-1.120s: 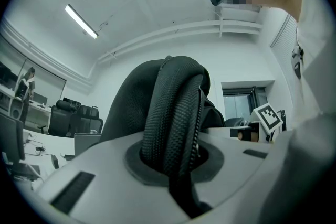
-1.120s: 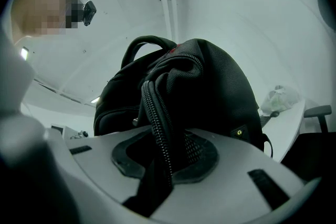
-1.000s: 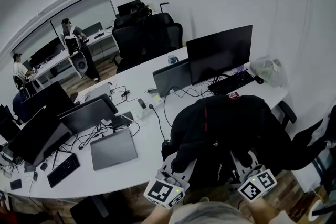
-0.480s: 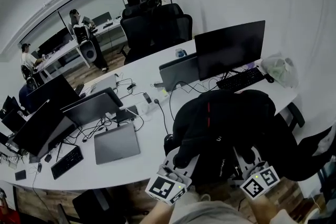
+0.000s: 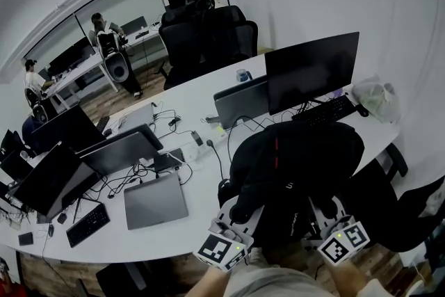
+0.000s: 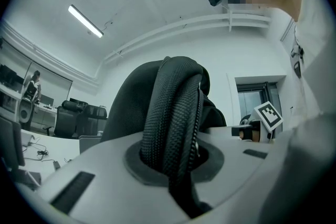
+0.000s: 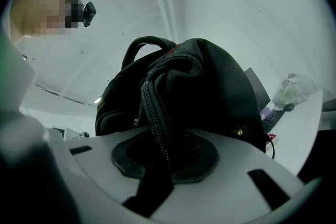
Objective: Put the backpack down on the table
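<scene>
The black backpack (image 5: 295, 170) with a red stripe hangs in the air between my two grippers, over the near edge of the white table (image 5: 208, 132), just in front of the monitor. My left gripper (image 5: 235, 220) holds its left side; in the left gripper view the left gripper (image 6: 170, 157) is shut on a padded, zippered fold of the backpack (image 6: 173, 107). My right gripper (image 5: 327, 218) holds the right side; in the right gripper view the right gripper (image 7: 165, 157) is shut on a zippered seam of the backpack (image 7: 205, 86). The bag's underside is hidden.
Behind the bag stand a dark monitor (image 5: 311, 69), a keyboard (image 5: 327, 110) and an upright laptop (image 5: 241, 101). A closed grey laptop (image 5: 155, 200), cables and more screens lie to the left. A plastic bag (image 5: 375, 97) sits at the table's right end. Office chairs (image 5: 208, 38) and people stand beyond.
The backpack and both grippers have moved forward toward the table together; the monitor and desk now sit closer under the bag. Both grips look the same.
</scene>
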The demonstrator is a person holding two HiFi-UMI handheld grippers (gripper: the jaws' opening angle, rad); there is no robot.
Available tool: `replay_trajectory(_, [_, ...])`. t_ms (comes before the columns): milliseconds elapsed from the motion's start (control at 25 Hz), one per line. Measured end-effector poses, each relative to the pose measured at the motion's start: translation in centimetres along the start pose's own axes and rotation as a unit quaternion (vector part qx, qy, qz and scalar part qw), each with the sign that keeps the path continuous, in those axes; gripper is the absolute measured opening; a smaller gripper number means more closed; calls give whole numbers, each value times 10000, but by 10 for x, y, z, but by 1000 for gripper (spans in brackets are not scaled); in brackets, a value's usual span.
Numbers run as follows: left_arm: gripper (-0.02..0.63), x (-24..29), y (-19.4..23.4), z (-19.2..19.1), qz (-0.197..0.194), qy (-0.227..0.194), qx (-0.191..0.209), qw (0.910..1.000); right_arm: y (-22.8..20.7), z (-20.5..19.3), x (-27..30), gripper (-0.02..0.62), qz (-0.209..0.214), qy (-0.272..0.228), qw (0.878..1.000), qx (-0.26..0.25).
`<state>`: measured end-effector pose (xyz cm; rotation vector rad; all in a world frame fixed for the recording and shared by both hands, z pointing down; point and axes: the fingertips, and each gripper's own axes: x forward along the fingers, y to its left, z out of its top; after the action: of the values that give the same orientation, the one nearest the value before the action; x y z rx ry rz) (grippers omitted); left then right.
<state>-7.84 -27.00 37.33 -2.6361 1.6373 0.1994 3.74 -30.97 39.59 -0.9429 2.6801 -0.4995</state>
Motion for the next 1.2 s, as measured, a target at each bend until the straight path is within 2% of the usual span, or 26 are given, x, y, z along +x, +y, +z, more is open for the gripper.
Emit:
replay_trajectory(360, [34, 34, 73, 4, -186, -109, -62, 9997, -12, 3, 76, 86, -121, -67, 9998, -129])
replay_trajectory(680, [34, 56, 132, 2, -325, -377, -59, 9987, -22, 0, 136, 86, -125, -134, 9993, -339])
replay_trajectory(920, [34, 78, 171, 1, -325, -483, -155, 9982, -33, 2, 178, 83, -143, -59, 9986, -496])
replay_trajectory(1200, [34, 107, 209, -10, -118, -587, -255, 9979, -58, 0, 223, 81, -100, 57, 9981, -609])
